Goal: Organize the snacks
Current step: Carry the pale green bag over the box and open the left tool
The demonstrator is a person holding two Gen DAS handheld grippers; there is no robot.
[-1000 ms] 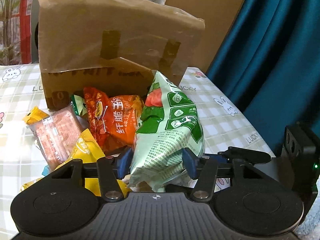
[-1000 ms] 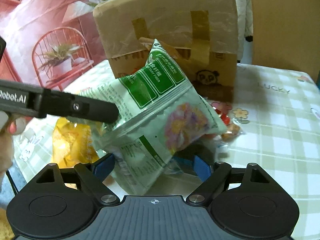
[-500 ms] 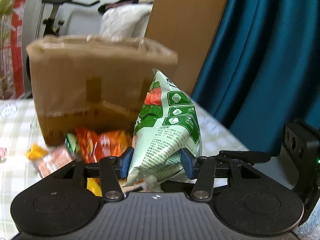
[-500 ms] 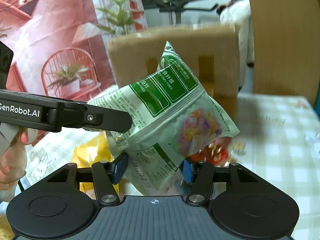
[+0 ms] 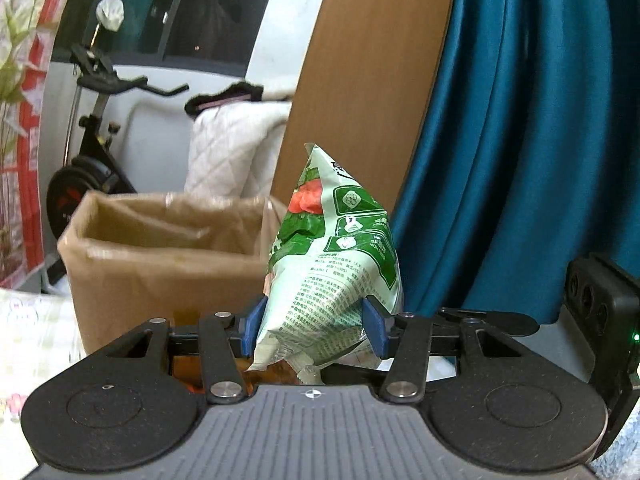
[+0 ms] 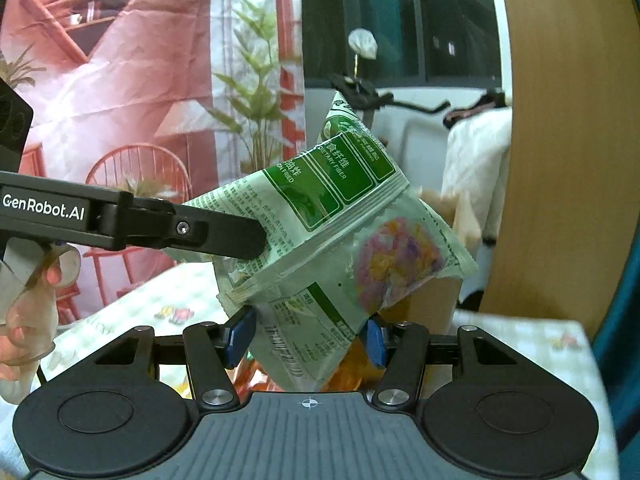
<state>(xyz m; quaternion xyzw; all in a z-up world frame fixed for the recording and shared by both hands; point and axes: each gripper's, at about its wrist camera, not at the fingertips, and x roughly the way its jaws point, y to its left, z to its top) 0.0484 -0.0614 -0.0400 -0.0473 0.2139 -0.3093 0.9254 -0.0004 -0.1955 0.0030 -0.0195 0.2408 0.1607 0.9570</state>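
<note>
Pale green, puffy plastic snack bag (image 5: pixel 332 280) with dark green label panels, held in the air between both grippers, in front of the open brown cardboard box (image 5: pixel 160 256). Left gripper (image 5: pixel 312 322): blue pads partly closed, pressing the bag's lower sides. Right gripper (image 6: pixel 306 338): jaws likewise partly closed, clamping the bag's bottom end above the checked tablecloth (image 6: pixel 532 344).

Left tool (image 6: pixel 224 236) arm: "GenRobot.AI" in white letters
Green snack bag (image 6: pixel 336 240), dark green panels: "DIETARY FIBER", "...N FRIED", beside Chinese characters
Snack bag back: fine print and a barcode, too small to read
Checked counter (image 6: pixel 120 320) cloth: faint "LUCKY", blurred
</note>
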